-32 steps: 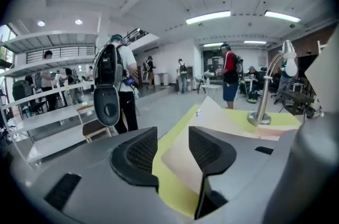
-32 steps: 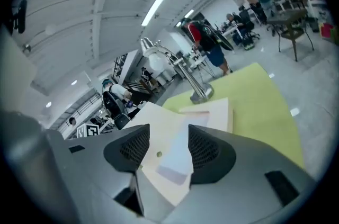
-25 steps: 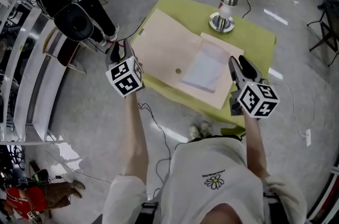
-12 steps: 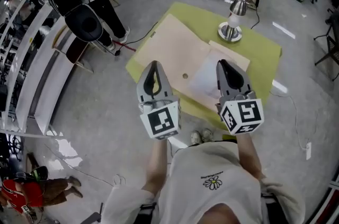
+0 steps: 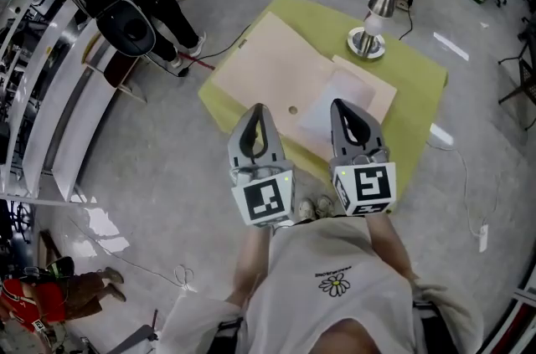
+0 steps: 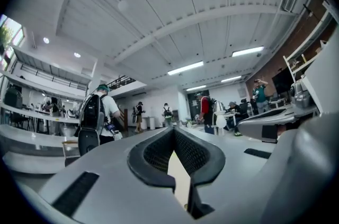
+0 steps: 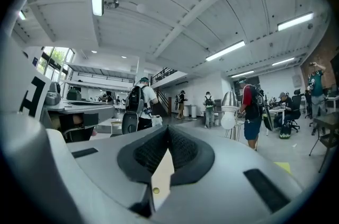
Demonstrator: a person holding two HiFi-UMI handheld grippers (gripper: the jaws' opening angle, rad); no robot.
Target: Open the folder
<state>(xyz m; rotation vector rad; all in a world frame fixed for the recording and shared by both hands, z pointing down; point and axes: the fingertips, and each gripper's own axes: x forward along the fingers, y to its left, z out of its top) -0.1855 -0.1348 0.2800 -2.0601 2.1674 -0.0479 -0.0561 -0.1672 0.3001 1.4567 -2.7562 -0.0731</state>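
left gripper [image 5: 258, 110] and right gripper [image 5: 340, 105] level, side by side; fingers [image 6: 158, 153] closed, empty.

The desk lamp [image 5: 371, 33] stands near the table's [image 5: 419, 89] far edge and is the only upright obstacle. The open folder [image 5: 268, 69] lies flat across the left and middle. The strip along the right edge is bare.

No wording is legible; the small print above the shirt's [image 5: 335, 260] daisy [image 5: 338, 286] is too tiny.
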